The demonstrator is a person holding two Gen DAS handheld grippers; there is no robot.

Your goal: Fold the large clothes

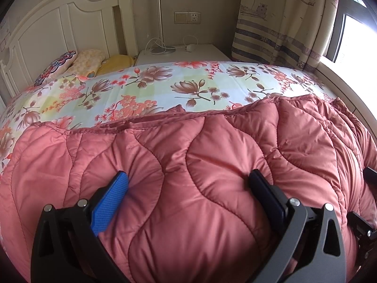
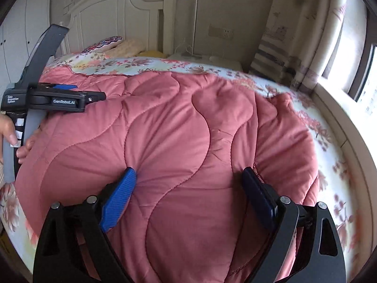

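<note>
A large pink quilted padded garment (image 1: pixel 188 146) lies bunched on a bed with a floral sheet (image 1: pixel 165 82). My left gripper (image 1: pixel 188 174) stands wide open over it. Its blue-padded fingertips (image 1: pixel 121 179) dent the puffy fabric, which bulges up between the jaws. In the right wrist view the same garment (image 2: pixel 176 122) fills the middle. My right gripper (image 2: pixel 188 171) is also wide open, its tips sunk a little into the padding. The left gripper (image 2: pixel 90 91) shows from the side at the garment's left edge, held by a person's hand (image 2: pixel 9 132).
A white headboard (image 1: pixel 47 23) and pillows (image 1: pixel 89 61) are at the far left. A white nightstand (image 1: pixel 183 52) with a lamp and cables stands behind the bed. A curtain (image 1: pixel 282 23) and a bright window (image 2: pixel 353 54) are on the right, with a curved ledge (image 2: pixel 348 146) along the bed.
</note>
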